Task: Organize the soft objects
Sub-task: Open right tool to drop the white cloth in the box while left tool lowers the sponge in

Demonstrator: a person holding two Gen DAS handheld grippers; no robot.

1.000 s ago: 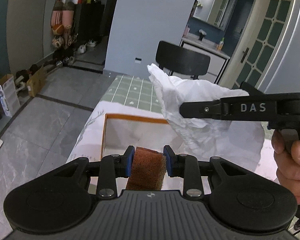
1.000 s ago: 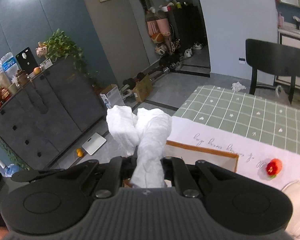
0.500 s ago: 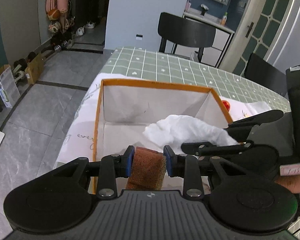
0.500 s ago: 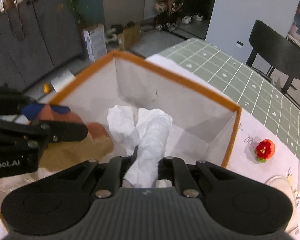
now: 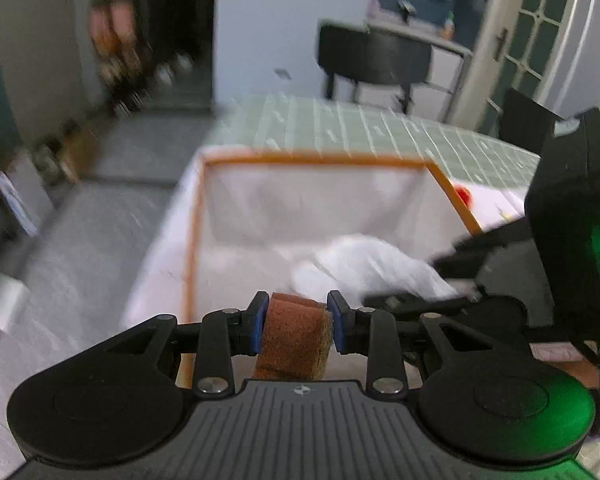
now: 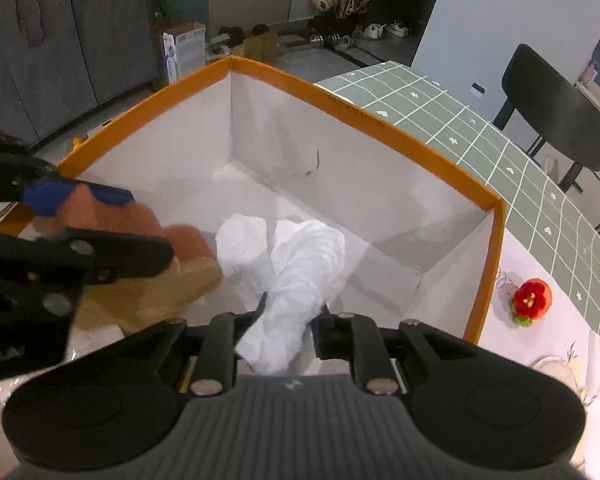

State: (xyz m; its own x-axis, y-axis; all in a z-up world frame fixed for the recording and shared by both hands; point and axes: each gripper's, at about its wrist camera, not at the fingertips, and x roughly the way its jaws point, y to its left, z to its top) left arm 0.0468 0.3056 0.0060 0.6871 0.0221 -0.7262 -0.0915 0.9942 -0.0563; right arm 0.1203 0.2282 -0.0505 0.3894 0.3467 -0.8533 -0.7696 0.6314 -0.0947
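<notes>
Cloth [image 6: 296, 264] lay low inside orange-rimmed box [image 6: 380, 128] — soft, light, best taken at bunched middle. Right gripper [image 6: 288, 320] just opening, cloth between jaws. Left gripper [image 5: 296, 320] clamped on brown sponge [image 5: 294, 340] — springy.

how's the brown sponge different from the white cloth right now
The brown sponge is a firm, rough block; the white cloth is crumpled and limp. The left tool clamps the sponge, while the right tool has just been opening around the cloth, which lies between its fingers. Both are inside the orange-rimmed box.
</notes>
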